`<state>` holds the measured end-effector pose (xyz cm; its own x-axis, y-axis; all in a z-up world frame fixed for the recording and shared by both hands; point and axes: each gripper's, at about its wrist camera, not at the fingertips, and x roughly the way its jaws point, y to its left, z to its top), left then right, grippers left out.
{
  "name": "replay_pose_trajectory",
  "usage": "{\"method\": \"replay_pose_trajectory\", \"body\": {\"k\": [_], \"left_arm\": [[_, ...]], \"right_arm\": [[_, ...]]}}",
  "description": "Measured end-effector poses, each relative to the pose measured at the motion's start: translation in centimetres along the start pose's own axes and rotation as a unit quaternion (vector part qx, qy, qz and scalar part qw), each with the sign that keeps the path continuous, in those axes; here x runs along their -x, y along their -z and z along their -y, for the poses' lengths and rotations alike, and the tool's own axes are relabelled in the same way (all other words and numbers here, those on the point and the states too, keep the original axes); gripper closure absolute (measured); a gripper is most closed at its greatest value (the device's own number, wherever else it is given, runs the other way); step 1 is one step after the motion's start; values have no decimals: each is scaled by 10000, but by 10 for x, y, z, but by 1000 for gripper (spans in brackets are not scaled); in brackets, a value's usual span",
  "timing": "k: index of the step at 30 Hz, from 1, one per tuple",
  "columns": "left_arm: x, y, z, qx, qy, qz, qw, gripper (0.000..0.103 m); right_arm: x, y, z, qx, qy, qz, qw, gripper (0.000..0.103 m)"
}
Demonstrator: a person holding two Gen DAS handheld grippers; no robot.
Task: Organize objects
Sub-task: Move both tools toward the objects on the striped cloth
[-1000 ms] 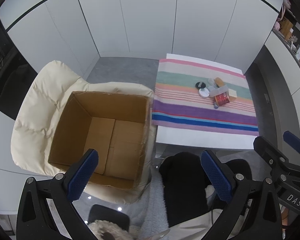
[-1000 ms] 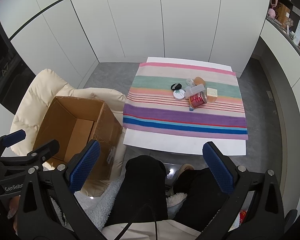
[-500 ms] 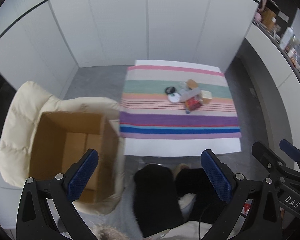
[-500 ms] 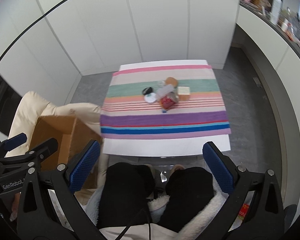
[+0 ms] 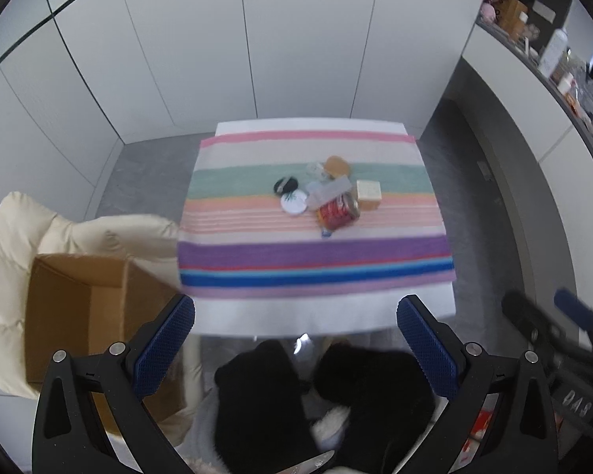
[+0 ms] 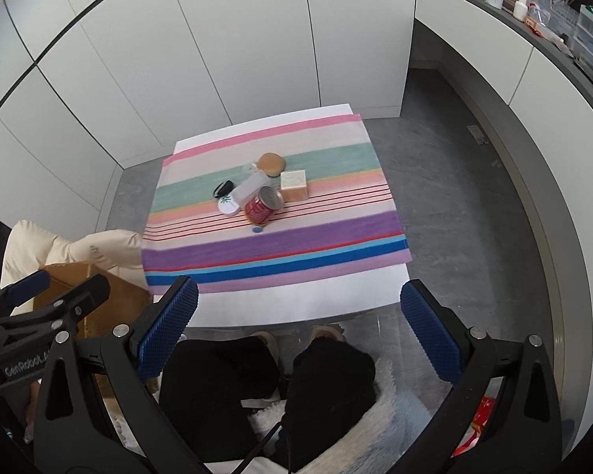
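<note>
Left gripper: held high above the seated person's knees, its blue pads spread wide with nothing between them.
Right gripper: likewise released and empty, raised short of the table's near edge.
Pile of objects: clustered in the middle of the striped cloth, which is spread over the white table.
Red can: laid on its side, long axis running from 7 to 1 o'clock in the right wrist view, silver end up-right.
Neighbours: a clear plastic box is leaned across the can at 11 o'clock; a tan cube sits at 2 o'clock, a white round tin at 9 o'clock.
Deciding relation: the pile is found at 12 o'clock from both claws, well apart, ahead and below.
Nearer hand: judged roughly even; the can is slightly right of the left claw's centreline.
Cardboard box: open on the cream chair, at 9 o'clock from the left claw, so the left is judged the closer carrier.
</note>
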<state>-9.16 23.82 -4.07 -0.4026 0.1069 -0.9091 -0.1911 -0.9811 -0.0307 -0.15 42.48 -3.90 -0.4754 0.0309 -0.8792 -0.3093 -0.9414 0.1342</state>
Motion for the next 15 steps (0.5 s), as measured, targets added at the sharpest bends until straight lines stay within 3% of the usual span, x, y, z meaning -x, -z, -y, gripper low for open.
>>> {"method": "replay_pose_trajectory", "body": {"k": [3,6,11,15], "left_arm": [[-14,-17,-3,255,1,347,9991,0],[-39,-26,-4,427,103,323,9985,0],[-84,-30,0,30,-153,219,9996,0],[-120,-32,-8,-144,-79,23,9999,0]], "right_arm": [[-14,-9,6,16,38,41,10000,0],[-33,-20,12,-28,37,-1,10000,0],[-73,-32,14,69,192,-189,9996,0],[-108,-40,16,-99,95,-348,9993,0]]}}
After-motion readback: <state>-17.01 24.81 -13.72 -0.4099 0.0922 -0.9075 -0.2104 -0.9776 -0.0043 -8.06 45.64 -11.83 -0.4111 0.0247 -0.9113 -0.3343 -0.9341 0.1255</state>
